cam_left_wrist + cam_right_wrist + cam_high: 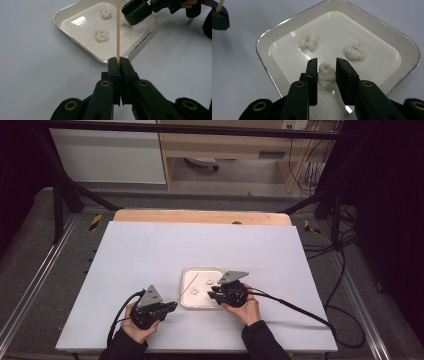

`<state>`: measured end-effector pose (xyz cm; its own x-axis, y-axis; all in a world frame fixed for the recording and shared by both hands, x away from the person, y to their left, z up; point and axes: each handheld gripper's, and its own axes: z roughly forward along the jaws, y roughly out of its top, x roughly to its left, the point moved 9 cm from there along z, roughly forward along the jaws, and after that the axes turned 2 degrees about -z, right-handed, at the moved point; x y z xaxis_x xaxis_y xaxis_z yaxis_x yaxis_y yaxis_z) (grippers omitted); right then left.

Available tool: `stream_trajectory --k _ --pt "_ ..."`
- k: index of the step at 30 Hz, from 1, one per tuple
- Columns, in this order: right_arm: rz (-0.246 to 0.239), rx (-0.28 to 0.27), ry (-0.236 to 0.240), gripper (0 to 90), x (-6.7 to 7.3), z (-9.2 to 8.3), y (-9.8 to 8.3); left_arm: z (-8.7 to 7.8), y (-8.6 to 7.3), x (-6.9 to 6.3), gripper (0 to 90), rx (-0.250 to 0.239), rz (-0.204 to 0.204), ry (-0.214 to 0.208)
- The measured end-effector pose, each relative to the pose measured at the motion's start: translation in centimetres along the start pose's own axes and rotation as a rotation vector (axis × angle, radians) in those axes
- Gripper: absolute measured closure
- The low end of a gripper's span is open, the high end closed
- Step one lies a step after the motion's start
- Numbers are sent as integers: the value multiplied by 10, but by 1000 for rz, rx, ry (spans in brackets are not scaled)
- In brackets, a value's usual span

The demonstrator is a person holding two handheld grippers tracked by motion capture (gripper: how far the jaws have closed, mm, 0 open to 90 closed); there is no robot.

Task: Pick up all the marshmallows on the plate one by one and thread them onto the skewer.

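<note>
Over tray (272, 37), your right hand-held gripper (327, 67) pinches one white lump (326, 74); left hand-held gripper (119, 62) clamps bare skewer (118, 27). Nothing threaded yet; two lumps left.

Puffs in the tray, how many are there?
3. One puff sits between the right gripper jaws, one lies farther back, one lies off to the side, all in the tray.

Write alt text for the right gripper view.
The right gripper has its two black jaws around a white puffy piece in a shallow white tray on a white table, with both pads at its sides. Two more white pieces lie farther back in the tray.
</note>
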<state>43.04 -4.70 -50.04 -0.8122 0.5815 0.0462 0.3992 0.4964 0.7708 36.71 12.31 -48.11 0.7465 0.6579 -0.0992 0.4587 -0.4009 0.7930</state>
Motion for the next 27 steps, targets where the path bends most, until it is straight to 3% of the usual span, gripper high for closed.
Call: stream_trajectory --k 9,12,23,27 --pt "68 -134 54 723 2 -35 30 -1 2 -1 884 -21 5 2" --pt "120 -204 105 722 6 -49 43 -2 4 -2 884 -34 7 2" --pt "250 -343 198 725 0 -73 71 -4 6 -4 884 -53 16 -2" --pt "269 -374 218 725 -1 -78 80 -4 7 -6 884 -60 26 -3"
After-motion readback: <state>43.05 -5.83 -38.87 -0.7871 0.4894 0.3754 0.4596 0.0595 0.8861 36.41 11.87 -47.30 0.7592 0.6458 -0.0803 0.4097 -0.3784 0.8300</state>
